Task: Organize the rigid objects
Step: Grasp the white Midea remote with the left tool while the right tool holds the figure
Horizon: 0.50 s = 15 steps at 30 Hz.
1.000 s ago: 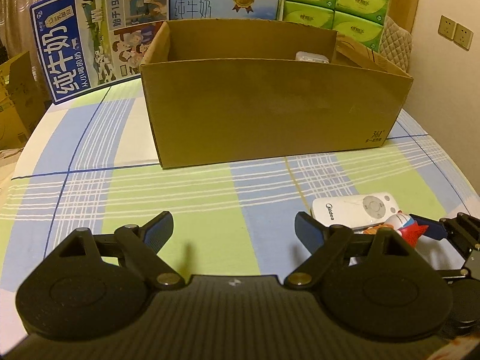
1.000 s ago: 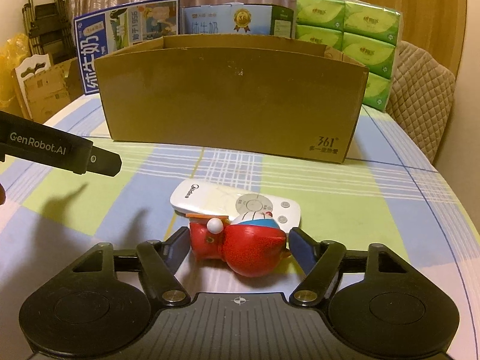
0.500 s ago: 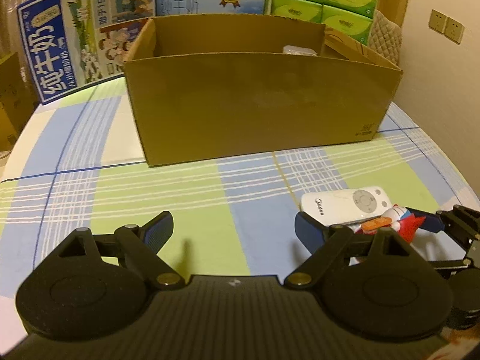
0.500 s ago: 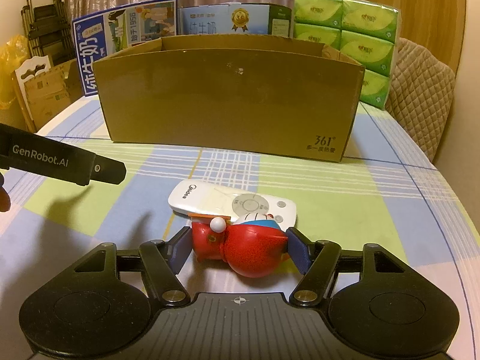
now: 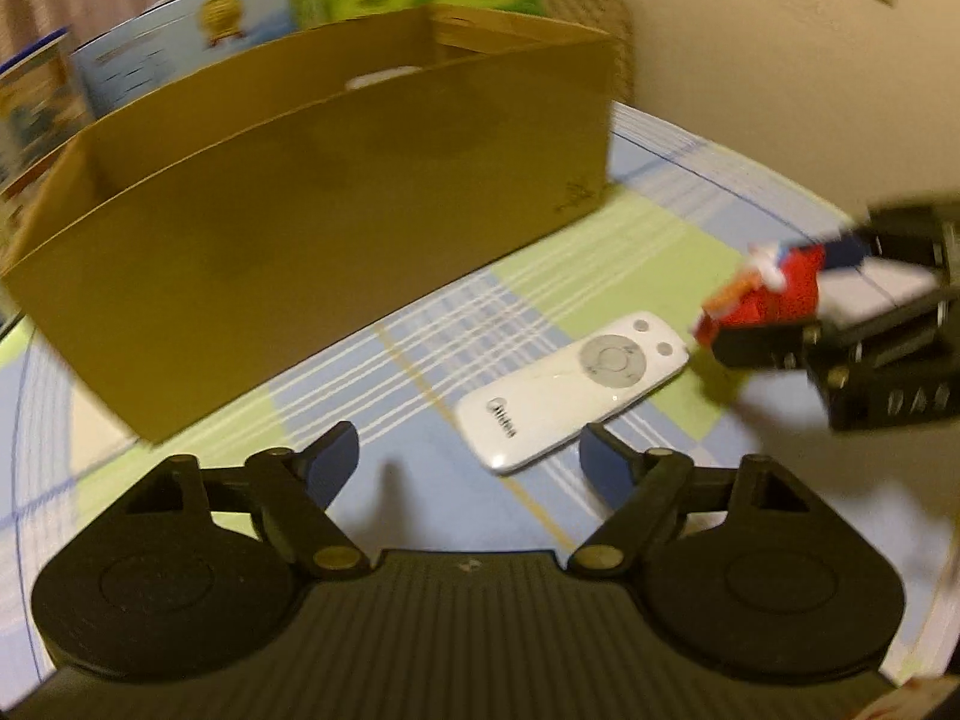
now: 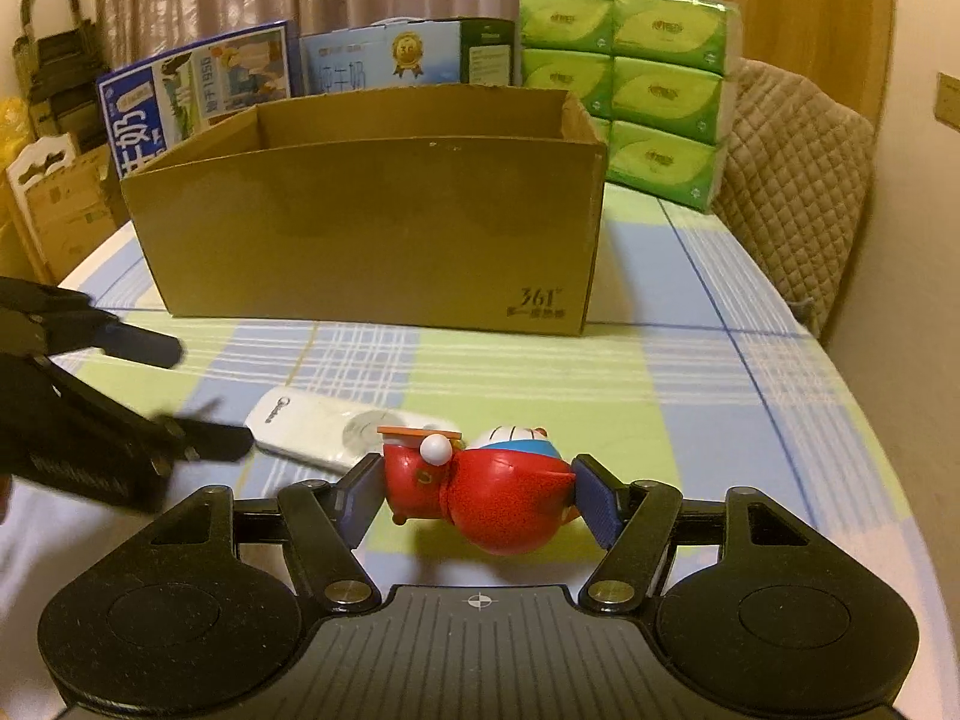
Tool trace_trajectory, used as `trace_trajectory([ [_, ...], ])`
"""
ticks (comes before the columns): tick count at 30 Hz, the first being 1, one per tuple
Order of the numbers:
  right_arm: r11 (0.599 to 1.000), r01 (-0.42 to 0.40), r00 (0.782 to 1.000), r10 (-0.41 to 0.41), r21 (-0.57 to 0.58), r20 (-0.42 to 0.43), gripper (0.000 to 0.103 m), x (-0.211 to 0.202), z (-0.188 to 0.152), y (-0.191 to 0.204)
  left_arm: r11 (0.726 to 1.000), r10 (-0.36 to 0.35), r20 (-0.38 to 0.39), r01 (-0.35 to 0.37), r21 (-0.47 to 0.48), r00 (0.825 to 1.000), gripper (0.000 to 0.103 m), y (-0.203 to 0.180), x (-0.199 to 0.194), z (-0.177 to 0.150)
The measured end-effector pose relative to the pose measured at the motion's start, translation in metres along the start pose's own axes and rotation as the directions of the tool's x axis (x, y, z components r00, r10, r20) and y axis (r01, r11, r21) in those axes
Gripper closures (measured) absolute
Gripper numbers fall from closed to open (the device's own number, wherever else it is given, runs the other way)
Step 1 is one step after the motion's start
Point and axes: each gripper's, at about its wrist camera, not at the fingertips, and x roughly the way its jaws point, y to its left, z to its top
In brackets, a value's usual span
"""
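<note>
A white remote [image 5: 570,390] lies flat on the checked tablecloth, also visible in the right wrist view [image 6: 312,426]. My left gripper [image 5: 468,459] hovers at the remote's near end with its jaws closing; the pads stand clear of the remote. In the right wrist view the left gripper [image 6: 192,396] comes in from the left. My right gripper [image 6: 480,501] is shut on a red and blue toy figure [image 6: 498,510], held just off the cloth. The left wrist view shows that toy figure [image 5: 774,288] in the right gripper [image 5: 786,300], right of the remote. An open cardboard box [image 6: 372,228] stands behind.
A small white object [image 5: 378,78] lies inside the cardboard box [image 5: 330,210]. Behind the box lean milk cartons [image 6: 198,90] and stacked green tissue packs [image 6: 630,78]. A quilted chair back [image 6: 792,180] stands at the right, with cardboard boxes [image 6: 54,204] off the table's left edge.
My left gripper swung right to the remote, rolled, and its jaws narrowed. My right gripper closed on the toy figure and lifted it away from the remote.
</note>
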Motion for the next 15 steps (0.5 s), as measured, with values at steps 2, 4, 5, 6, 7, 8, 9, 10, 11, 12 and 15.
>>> trace_trajectory([
  [2,0.999,-0.016,1.0,0.015,-0.034,-0.013,0.039,0.002,0.007,-0.006,0.999,-0.021,-0.001,0.021,0.025,1.0,0.032,-0.002,0.009,0.002],
  [4,0.997,-0.016,1.0,0.015,-0.069,-0.014,0.039,0.004,0.013,-0.012,0.998,-0.044,0.002,0.044,0.054,0.999,0.032,-0.004,0.015,0.005],
  [5,0.997,-0.01,1.0,0.009,-0.077,-0.012,0.039,0.005,0.015,-0.015,0.996,-0.059,0.003,0.058,0.074,0.998,0.031,-0.005,0.019,0.006],
  [6,0.997,-0.005,1.0,0.004,-0.072,-0.011,0.039,0.007,0.017,-0.019,0.993,-0.072,0.004,0.071,0.092,0.997,0.031,-0.007,0.022,0.009],
  [7,0.998,-0.002,1.0,0.002,-0.056,-0.013,0.039,0.009,0.017,-0.024,0.99,-0.085,0.003,0.084,0.111,0.996,0.031,-0.009,0.025,0.01],
  [8,0.999,-0.001,1.0,0.0,-0.032,-0.018,0.039,0.011,0.017,-0.028,0.987,-0.096,0.002,0.095,0.127,0.995,0.031,-0.011,0.027,0.012],
  [9,1.0,-0.002,1.0,0.001,-0.01,-0.023,0.039,0.013,0.017,-0.031,0.984,-0.107,0.0,0.106,0.146,0.994,0.031,-0.014,0.03,0.014],
  [10,1.0,-0.004,1.0,0.004,0.011,-0.028,0.039,0.015,0.017,-0.034,0.979,-0.117,-0.005,0.116,0.165,0.993,0.031,-0.016,0.034,0.015],
  [11,1.0,-0.006,0.999,0.007,0.025,-0.032,0.039,0.016,0.017,-0.035,0.974,-0.125,-0.012,0.125,0.187,0.992,0.031,-0.019,0.038,0.016],
  [12,0.999,-0.007,0.999,0.008,0.031,-0.035,0.039,0.017,0.018,-0.036,0.97,-0.132,-0.019,0.133,0.202,0.991,0.031,-0.022,0.041,0.018],
  [15,0.999,-0.015,0.999,0.017,0.044,-0.033,0.039,0.017,0.021,-0.037,0.965,-0.158,-0.023,0.159,0.207,0.987,0.032,-0.024,0.047,0.024],
])
